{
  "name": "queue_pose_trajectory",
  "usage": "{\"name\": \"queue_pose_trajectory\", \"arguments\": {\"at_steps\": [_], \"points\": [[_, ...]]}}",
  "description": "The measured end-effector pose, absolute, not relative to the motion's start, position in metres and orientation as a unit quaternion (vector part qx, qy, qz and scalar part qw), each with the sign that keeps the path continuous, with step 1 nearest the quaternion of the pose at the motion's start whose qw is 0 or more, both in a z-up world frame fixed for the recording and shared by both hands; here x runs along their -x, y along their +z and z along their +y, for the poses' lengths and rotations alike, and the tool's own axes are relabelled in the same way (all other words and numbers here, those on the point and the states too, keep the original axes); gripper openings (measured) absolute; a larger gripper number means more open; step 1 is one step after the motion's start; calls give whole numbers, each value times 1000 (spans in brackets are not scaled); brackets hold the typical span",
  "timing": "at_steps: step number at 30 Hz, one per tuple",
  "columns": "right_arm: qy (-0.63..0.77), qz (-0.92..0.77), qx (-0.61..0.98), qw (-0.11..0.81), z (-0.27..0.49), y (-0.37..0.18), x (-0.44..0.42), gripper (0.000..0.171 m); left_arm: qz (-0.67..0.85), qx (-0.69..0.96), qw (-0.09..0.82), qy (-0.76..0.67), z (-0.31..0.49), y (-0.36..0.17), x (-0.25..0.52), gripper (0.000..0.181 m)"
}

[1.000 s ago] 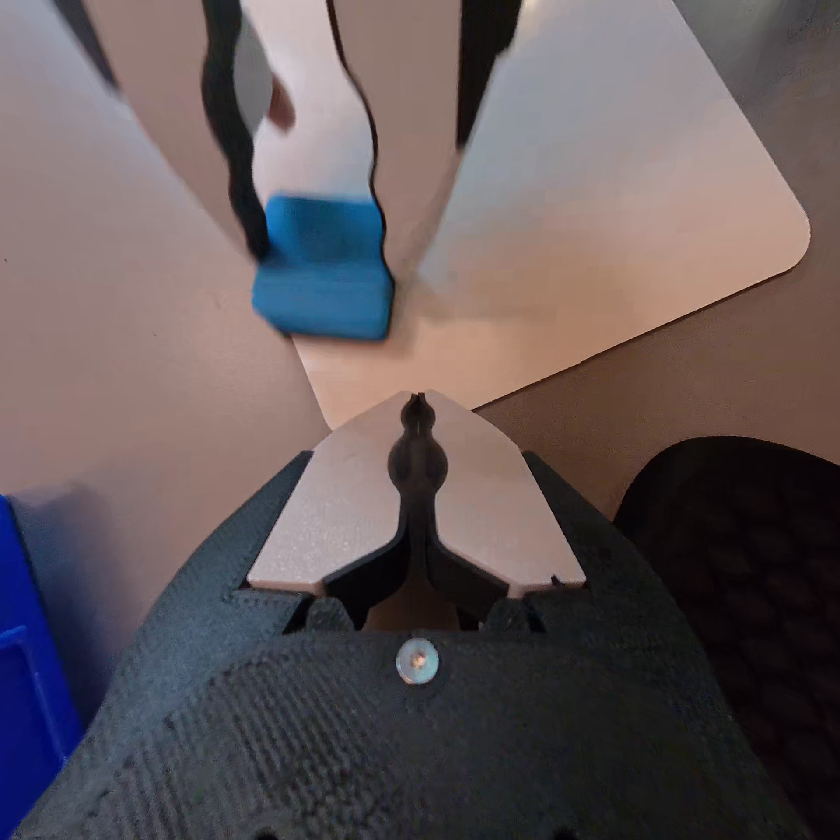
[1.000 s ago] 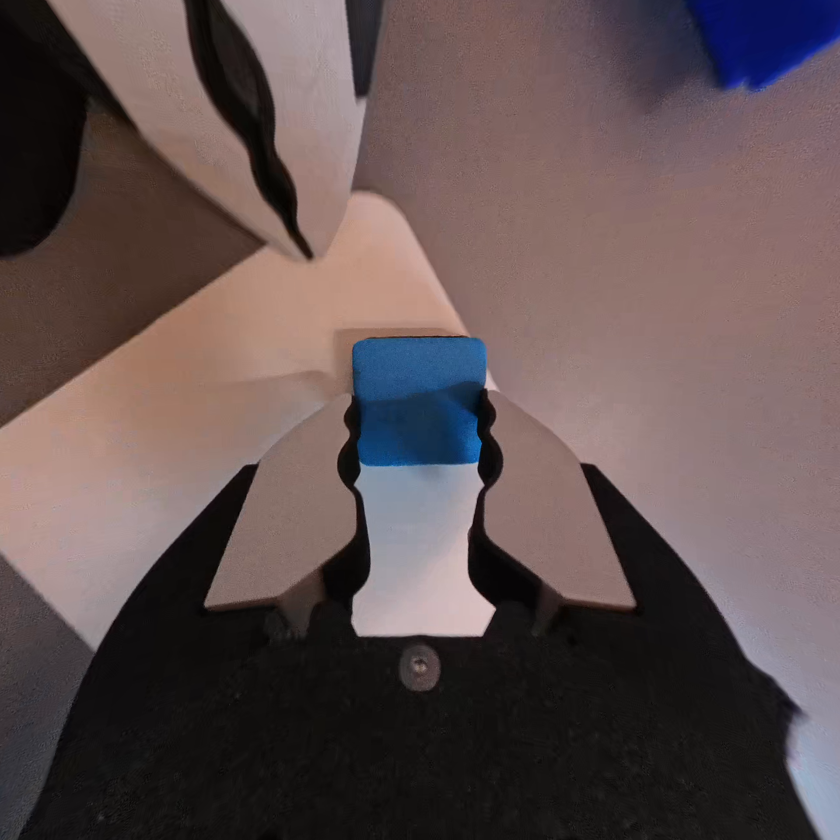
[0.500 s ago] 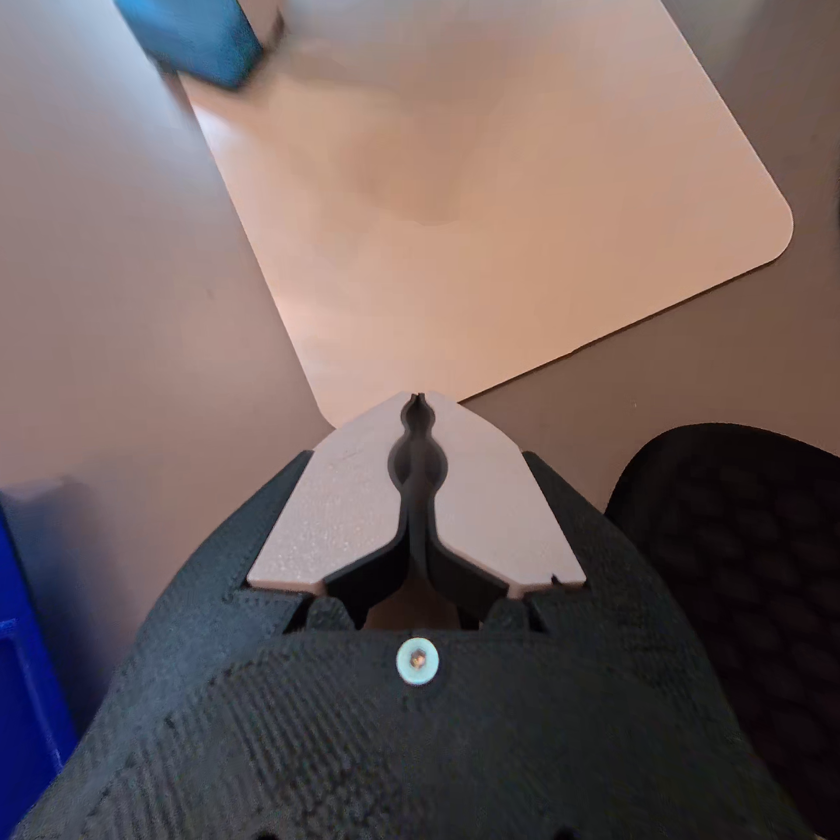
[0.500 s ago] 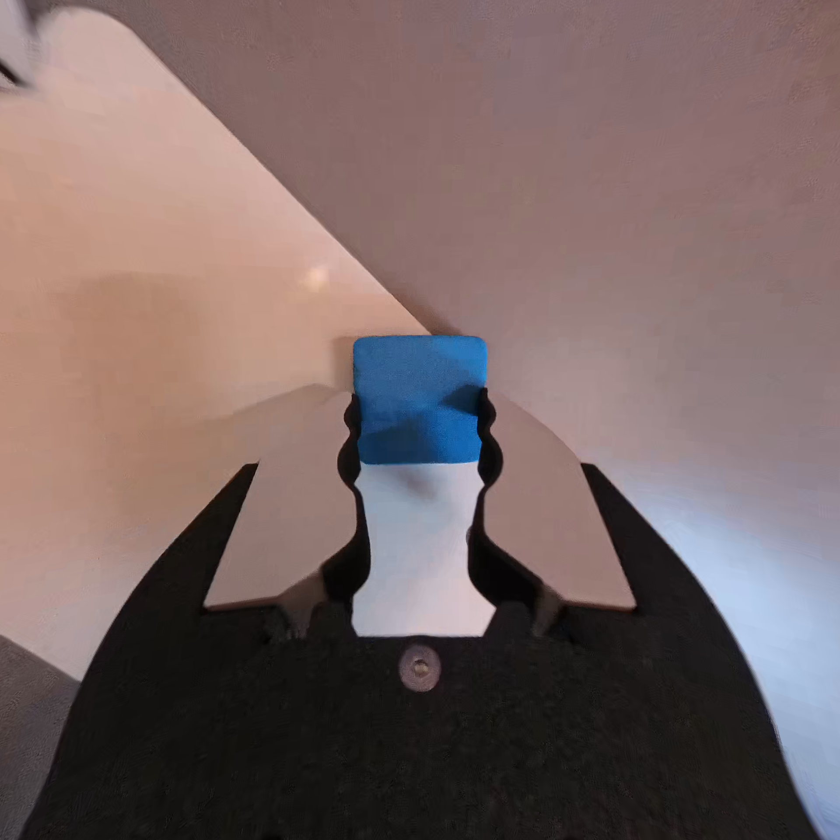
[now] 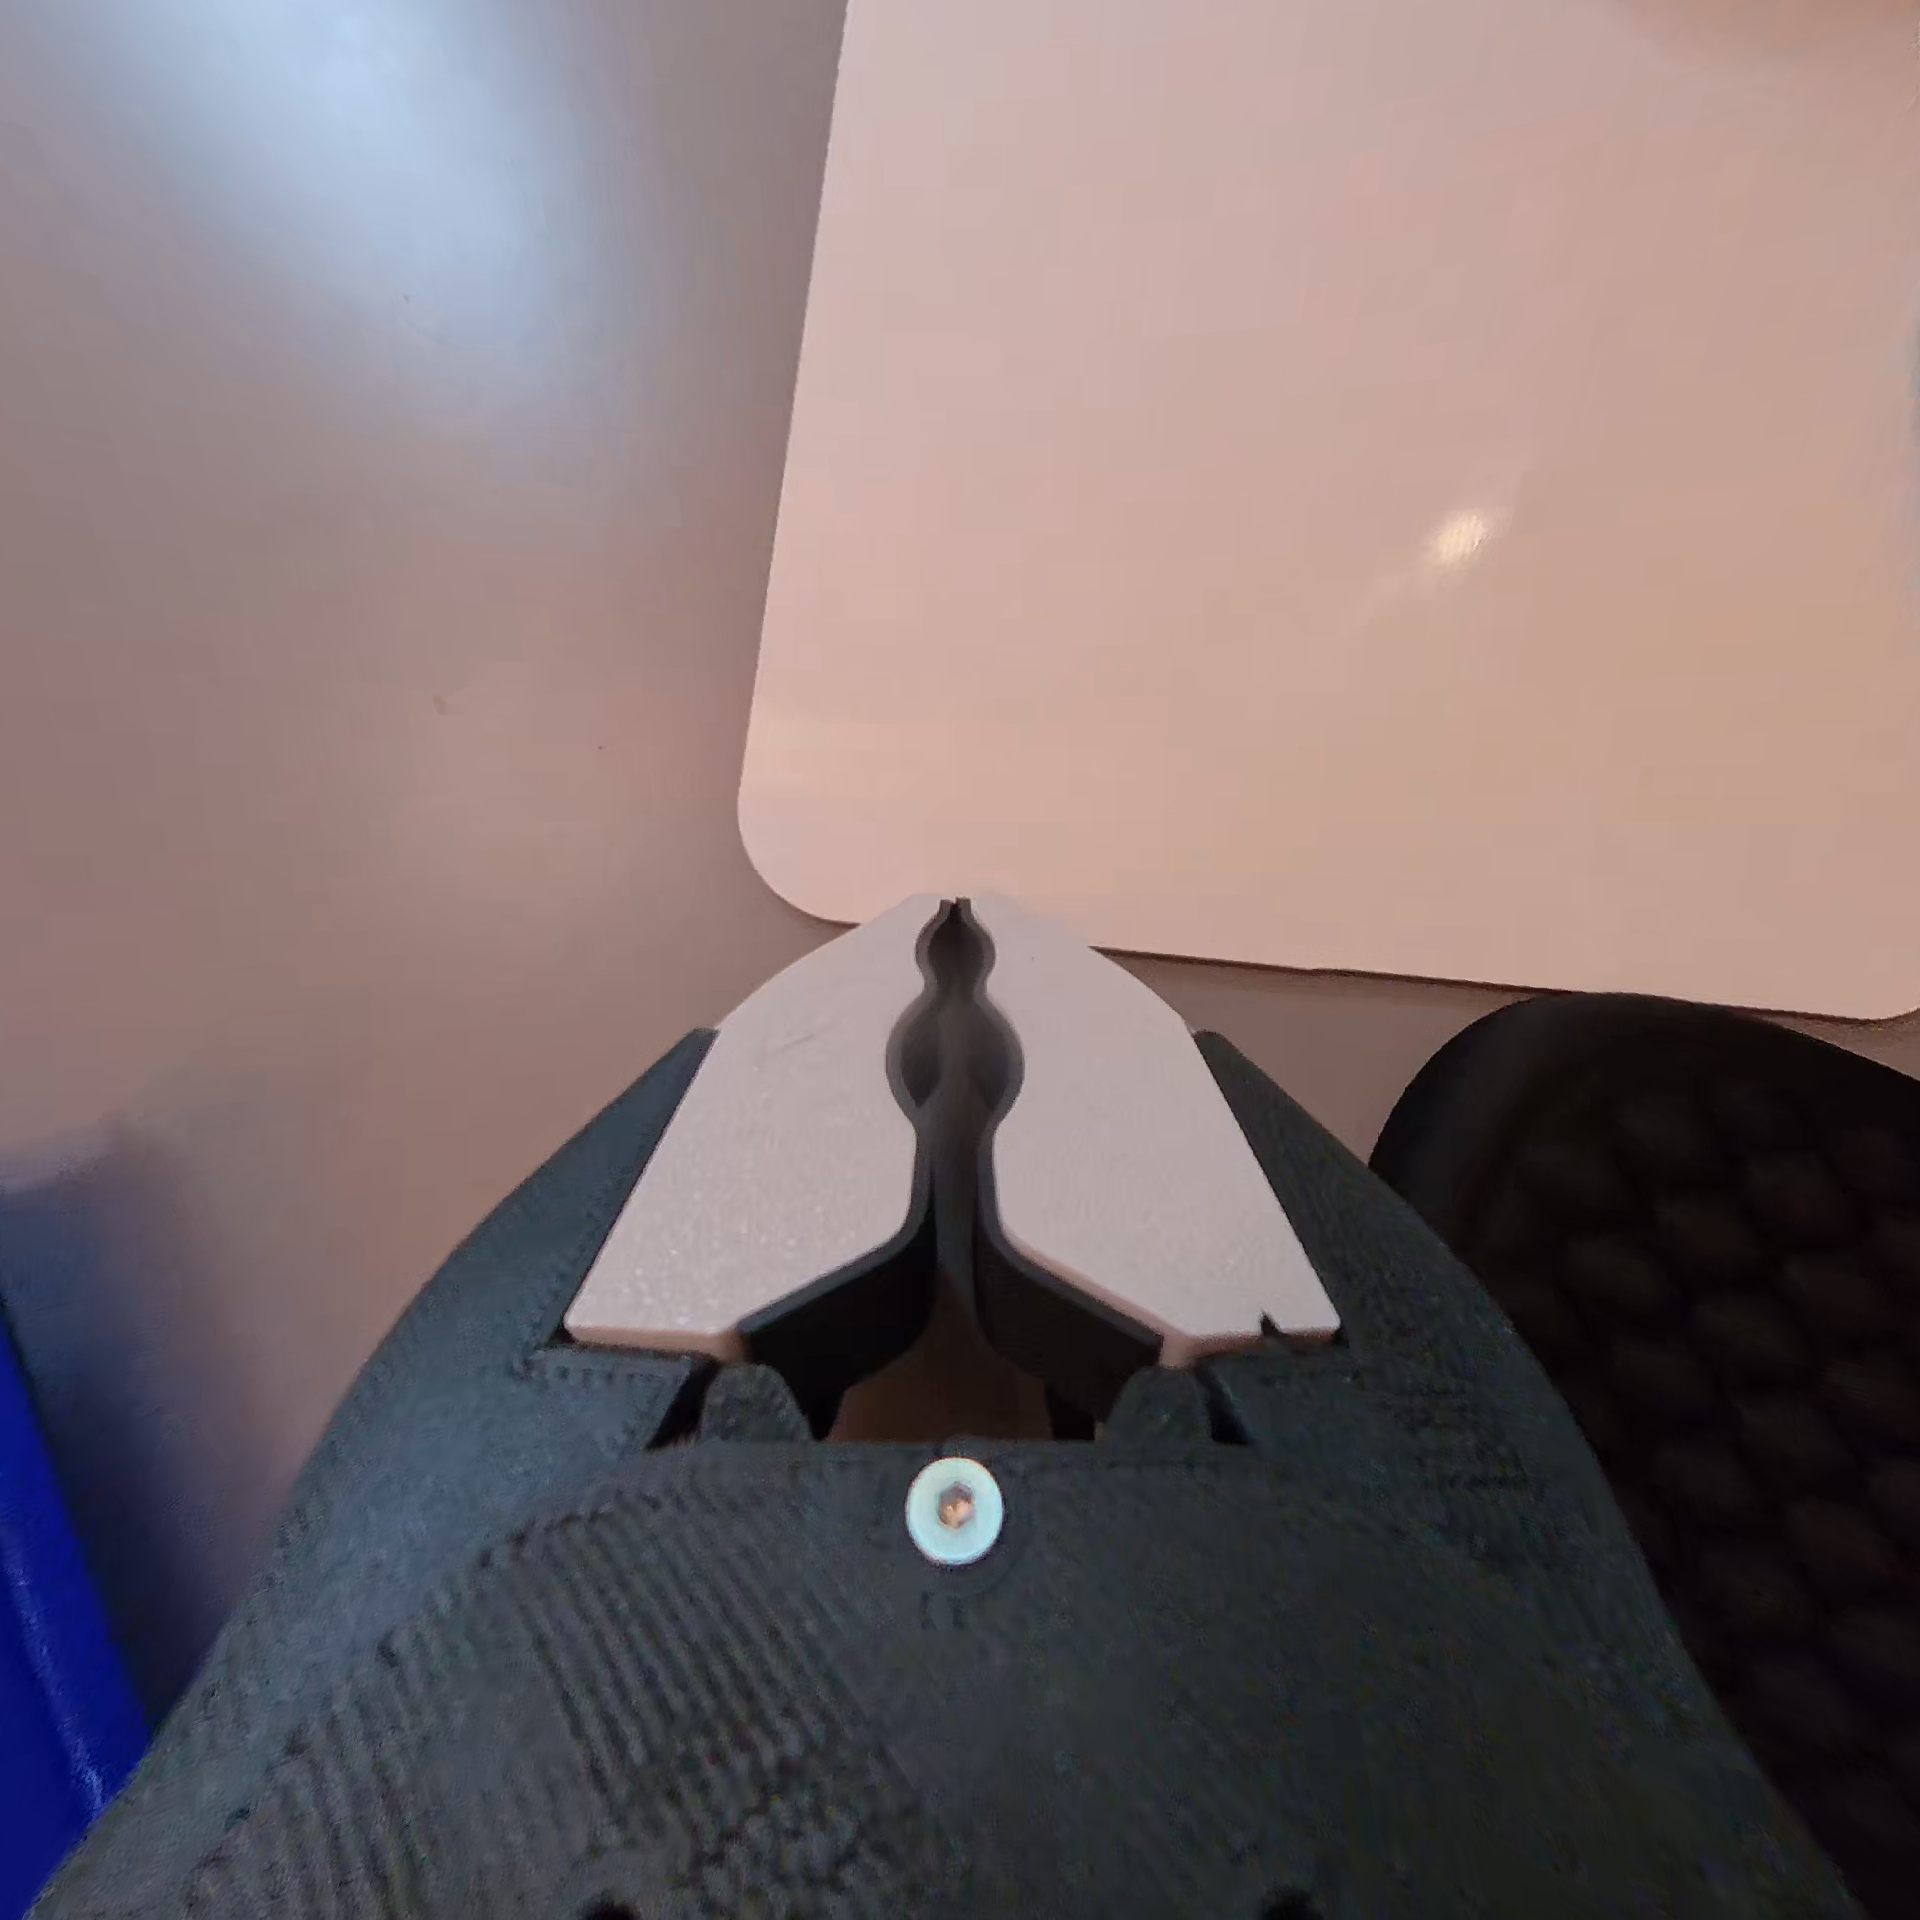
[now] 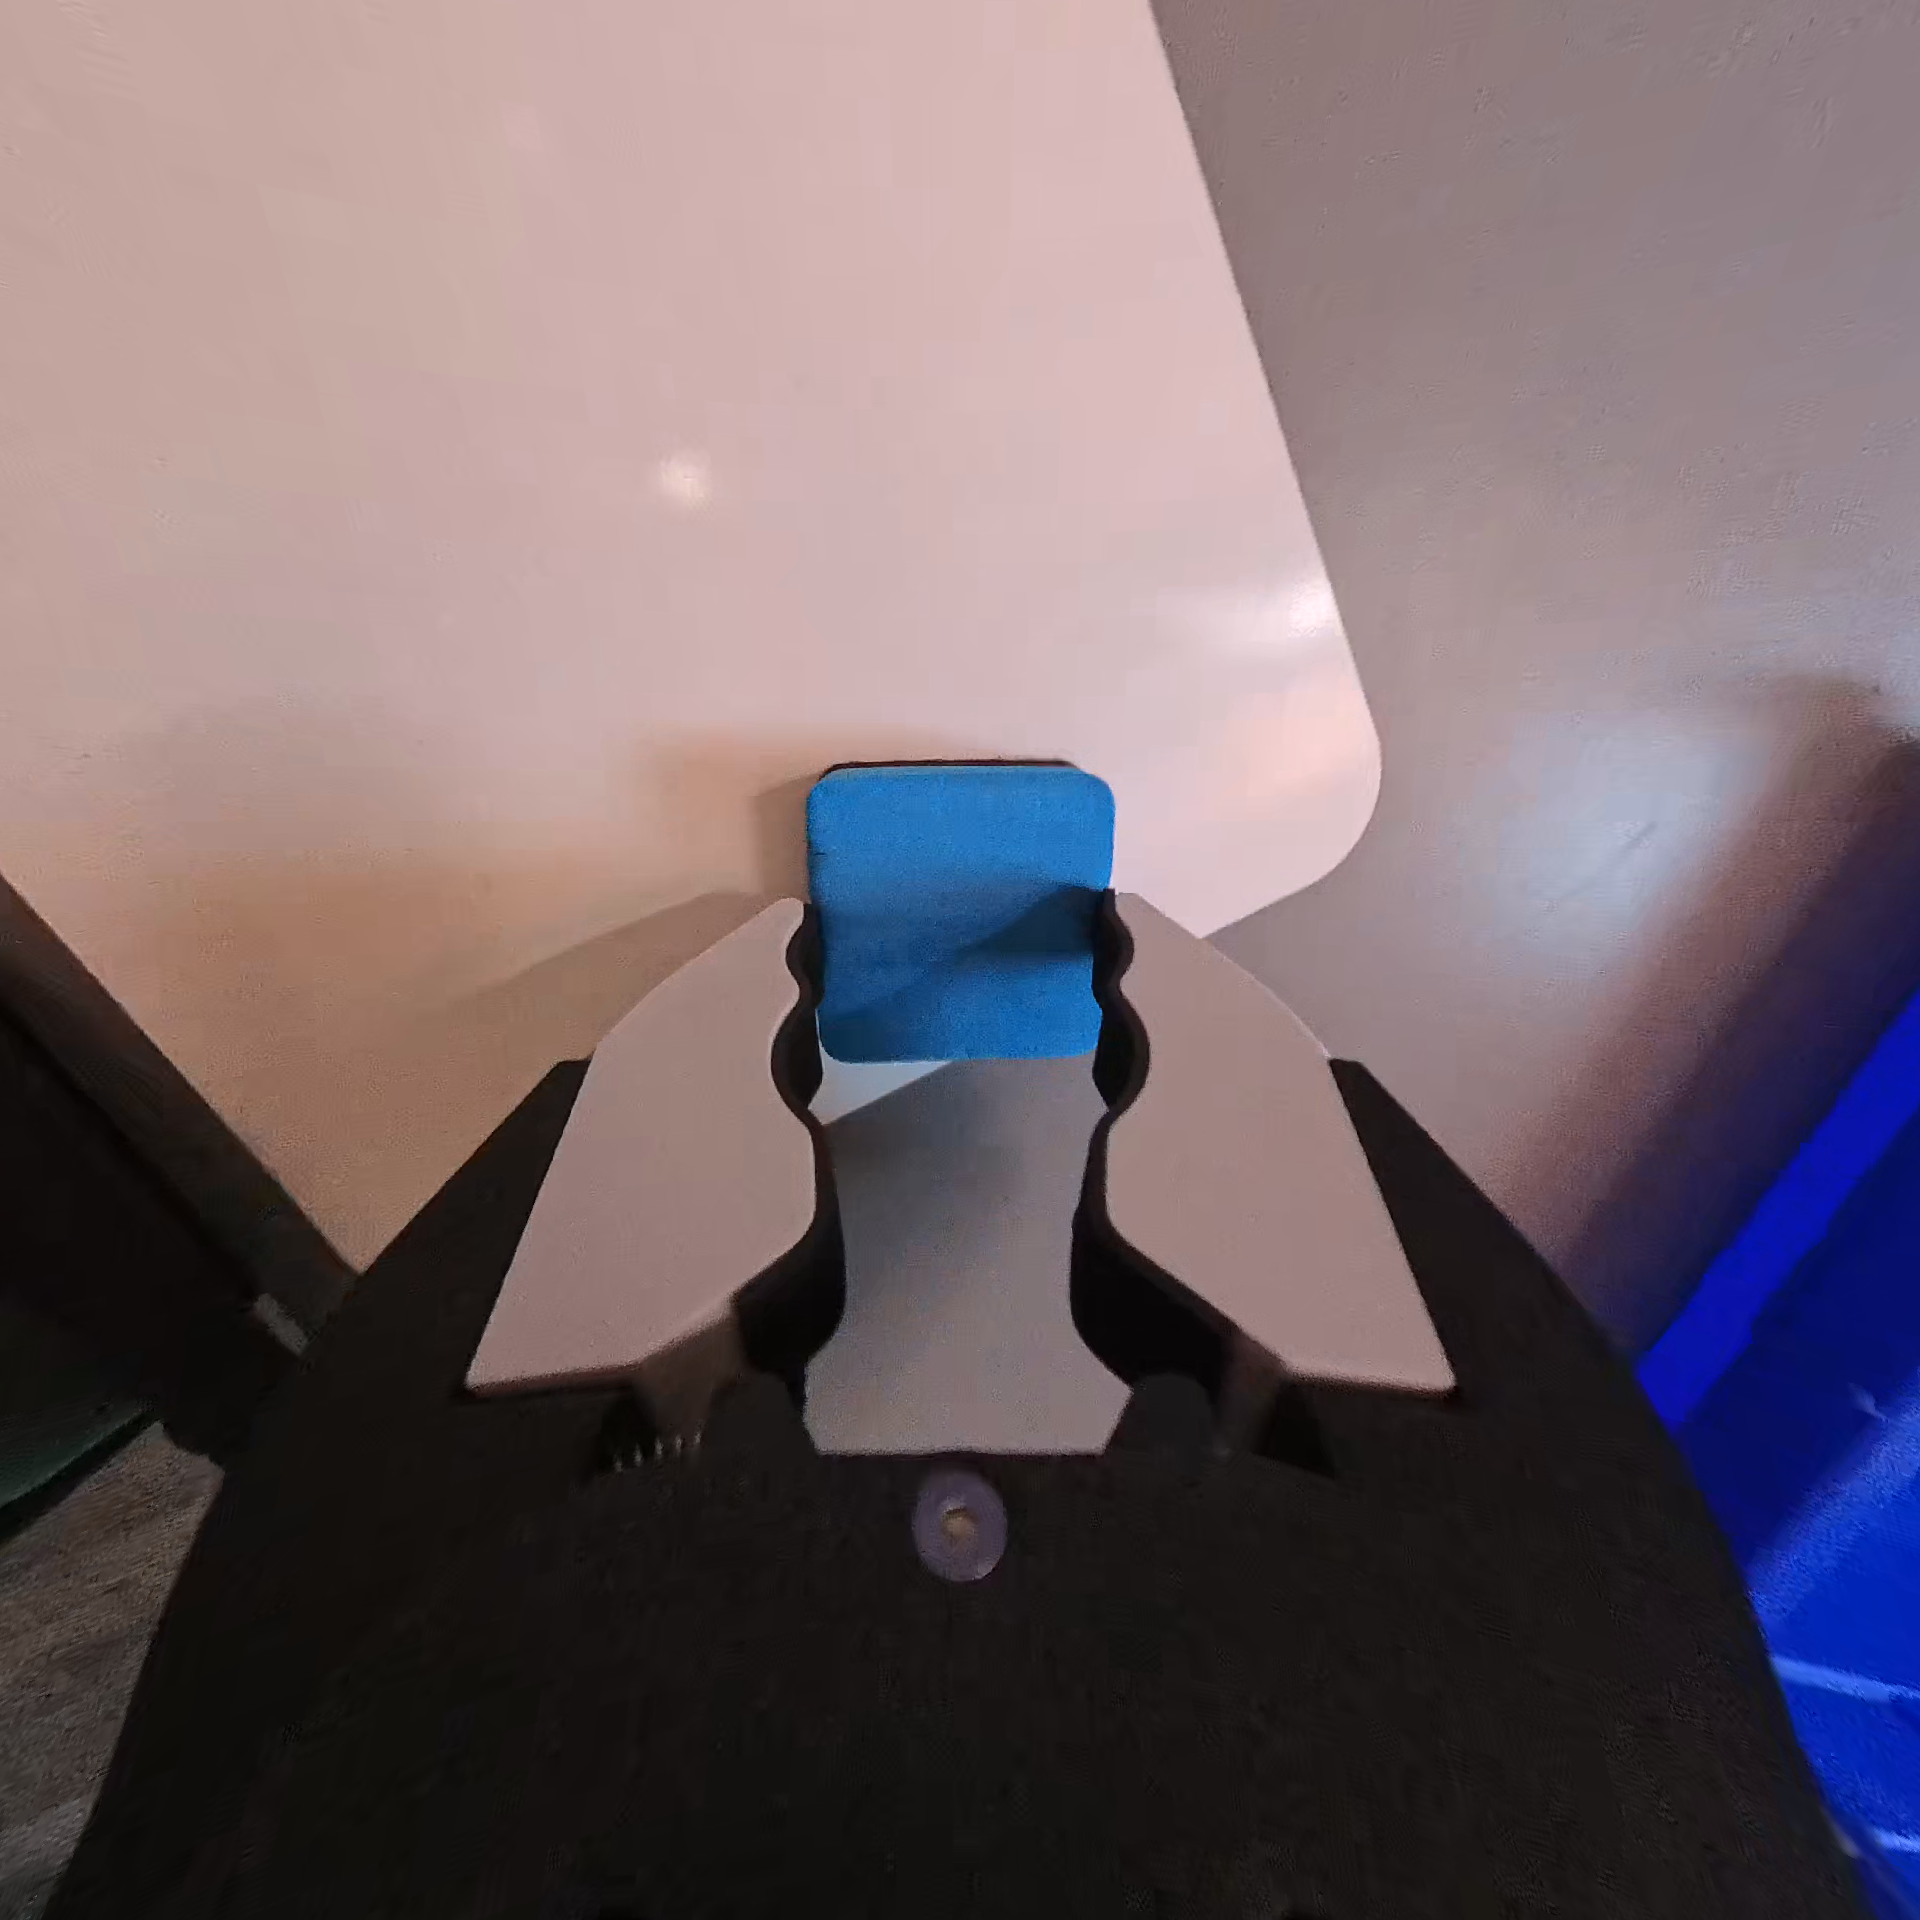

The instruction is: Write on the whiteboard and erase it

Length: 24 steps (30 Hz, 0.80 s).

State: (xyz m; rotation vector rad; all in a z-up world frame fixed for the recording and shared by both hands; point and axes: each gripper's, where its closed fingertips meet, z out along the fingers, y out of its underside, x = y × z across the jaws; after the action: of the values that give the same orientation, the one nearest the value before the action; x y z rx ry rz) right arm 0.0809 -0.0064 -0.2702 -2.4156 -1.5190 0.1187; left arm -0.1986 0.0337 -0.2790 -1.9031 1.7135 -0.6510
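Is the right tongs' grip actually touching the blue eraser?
Touching. The right wrist view shows the right tongs with both fingers pressed against the sides of the blue eraser, no gap, over the whiteboard.

Grey table (image 5: 312, 623) under flat whiteboard (image 5: 1299, 468), blue bin (image 6: 1787, 1351).

Dim warm light, soft wide-angle blur

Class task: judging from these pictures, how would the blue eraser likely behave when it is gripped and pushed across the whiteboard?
The eraser looks matte and foam-like, so it is probably light and slightly squashy. Its blocky, round-cornered shape suggests it would slide, not roll. The right hand-held gripper clamps its sides between wavy fingers, so slipping seems unlikely on the glossy whiteboard.
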Motion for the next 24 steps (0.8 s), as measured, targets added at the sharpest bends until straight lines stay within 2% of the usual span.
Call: {"name": "queue_pose_trajectory", "arguments": {"at_steps": [6,16,20,24], "points": [[63,-551,818,156,28,-270,-47,51,629,698,246,-239,32,-279,197,1],[147,-690,686,178,62,-271,151,51,628,697,249,-240,32,-279,195,1],[127,-692,693,156,65,-271,127,51,628,697,250,-239,32,-279,196,1],[85,-640,750,144,66,-271,39,51,629,696,250,-241,32,-279,196,1]]}}
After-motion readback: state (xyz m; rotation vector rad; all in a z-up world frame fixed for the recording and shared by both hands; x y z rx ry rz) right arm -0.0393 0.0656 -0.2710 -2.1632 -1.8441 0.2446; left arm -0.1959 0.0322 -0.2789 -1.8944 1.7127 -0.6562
